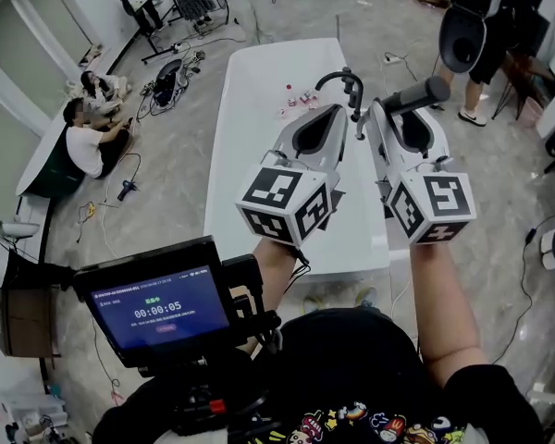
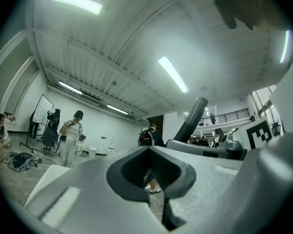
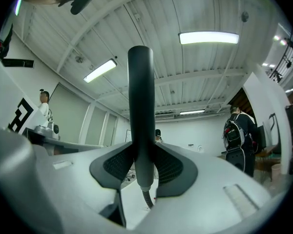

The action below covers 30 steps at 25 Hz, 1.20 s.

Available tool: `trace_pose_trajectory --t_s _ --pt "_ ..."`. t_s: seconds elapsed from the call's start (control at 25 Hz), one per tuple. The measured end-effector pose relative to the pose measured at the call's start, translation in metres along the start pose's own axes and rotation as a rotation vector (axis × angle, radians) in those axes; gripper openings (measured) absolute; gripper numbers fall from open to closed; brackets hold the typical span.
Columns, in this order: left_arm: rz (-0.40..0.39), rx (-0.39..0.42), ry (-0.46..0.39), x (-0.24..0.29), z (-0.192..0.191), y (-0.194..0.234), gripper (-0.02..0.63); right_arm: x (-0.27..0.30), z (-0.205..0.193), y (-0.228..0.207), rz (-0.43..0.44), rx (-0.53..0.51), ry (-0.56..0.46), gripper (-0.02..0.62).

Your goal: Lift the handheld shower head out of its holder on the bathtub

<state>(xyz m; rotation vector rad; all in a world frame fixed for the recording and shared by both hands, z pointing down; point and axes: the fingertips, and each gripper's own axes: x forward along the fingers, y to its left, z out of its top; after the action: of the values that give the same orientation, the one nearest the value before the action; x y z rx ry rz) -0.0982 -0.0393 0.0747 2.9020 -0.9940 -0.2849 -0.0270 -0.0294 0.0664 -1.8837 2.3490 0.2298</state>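
Note:
The handheld shower head is a dark, stick-like handle that slants up to the right above the white bathtub. My right gripper is shut on it. In the right gripper view the handle stands upright between the pads of the right gripper, and its hose hangs below. My left gripper hovers just left of it with its jaws together and nothing between them. The left gripper sees the handle to its right. The holder is not visible.
A black curved faucet rises from the tub's far right rim, just beyond both grippers. Small bottles sit on the tub's far rim. Two people sit on the floor at the left among cables. Another person stands at the upper right. A monitor hangs near my chest.

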Motion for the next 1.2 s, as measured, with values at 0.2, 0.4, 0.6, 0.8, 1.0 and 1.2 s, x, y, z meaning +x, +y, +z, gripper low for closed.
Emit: trace_pose_trajectory --t_s 0.2,0.4,0.6,0.8,1.0,1.2 --pt "0.011 0.002 -0.001 -0.005 0.001 0.006 0.0 -0.003 0.006 0.002 0.001 0.012 -0.014 0.156" --pt "0.022 -0.001 0.006 -0.007 -0.001 0.013 0.0 -0.005 0.0 0.002 -0.011 0.014 -0.008 0.156" --pt "0.027 -0.005 0.017 -0.004 -0.017 0.024 0.0 0.0 -0.016 0.002 -0.009 0.004 0.001 0.156" --pt "0.018 -0.003 0.026 -0.001 -0.022 0.024 0.0 0.001 -0.018 0.001 -0.008 -0.003 0.003 0.156" --pt "0.014 -0.002 0.027 -0.004 -0.022 0.022 0.0 -0.004 -0.014 0.005 -0.012 -0.012 -0.001 0.156" --pt "0.014 -0.005 0.025 -0.008 -0.02 0.026 0.0 -0.004 -0.014 0.008 -0.019 -0.015 -0.003 0.156"
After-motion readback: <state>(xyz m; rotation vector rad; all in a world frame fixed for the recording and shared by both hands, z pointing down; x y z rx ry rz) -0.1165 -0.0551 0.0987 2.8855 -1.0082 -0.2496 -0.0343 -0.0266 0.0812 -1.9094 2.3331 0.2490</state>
